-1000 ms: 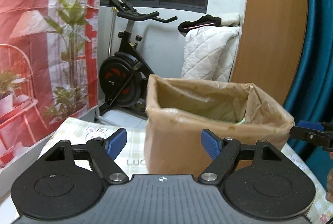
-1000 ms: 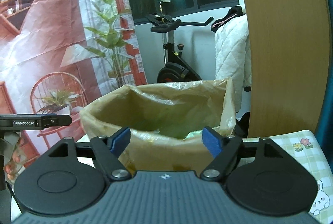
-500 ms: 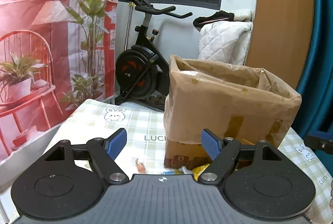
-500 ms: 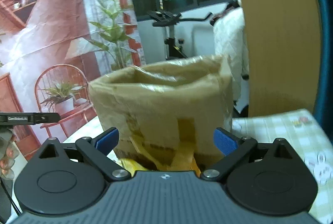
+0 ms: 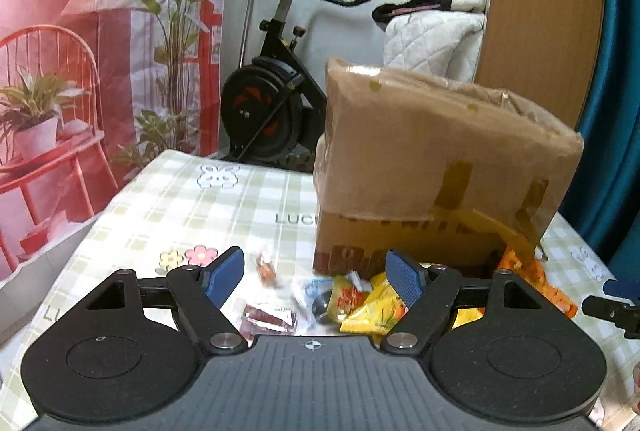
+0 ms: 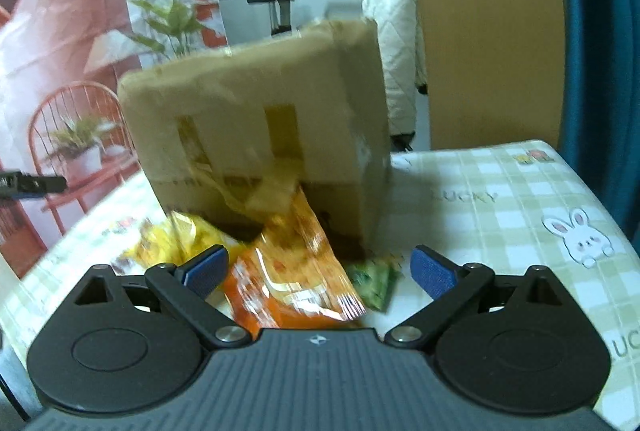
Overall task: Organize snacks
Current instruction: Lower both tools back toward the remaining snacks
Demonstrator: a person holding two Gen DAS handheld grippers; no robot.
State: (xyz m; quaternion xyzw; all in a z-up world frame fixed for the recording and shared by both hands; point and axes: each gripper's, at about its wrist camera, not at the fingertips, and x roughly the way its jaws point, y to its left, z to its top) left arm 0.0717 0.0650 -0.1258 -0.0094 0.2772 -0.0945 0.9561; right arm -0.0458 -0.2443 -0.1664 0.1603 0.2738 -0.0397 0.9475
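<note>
orange snack packet point(image 6: 294, 283) – light, crinkly, slippery film is judged | flat near edge is favoured for pinching | right gripper point(image 6: 318, 269) spread, nothing held | left gripper point(image 5: 314, 273) spread, empty

Cardboard box point(image 5: 440, 159), lined with a brown bag, stands upright toward the tabletop's far edge. Snack packets lie loose at its near base: orange packet point(image 6: 292, 271) leaning against it, yellow packet point(image 5: 372, 307), green packet point(image 6: 374, 279), small dark-red packet point(image 5: 268, 315).
</note>
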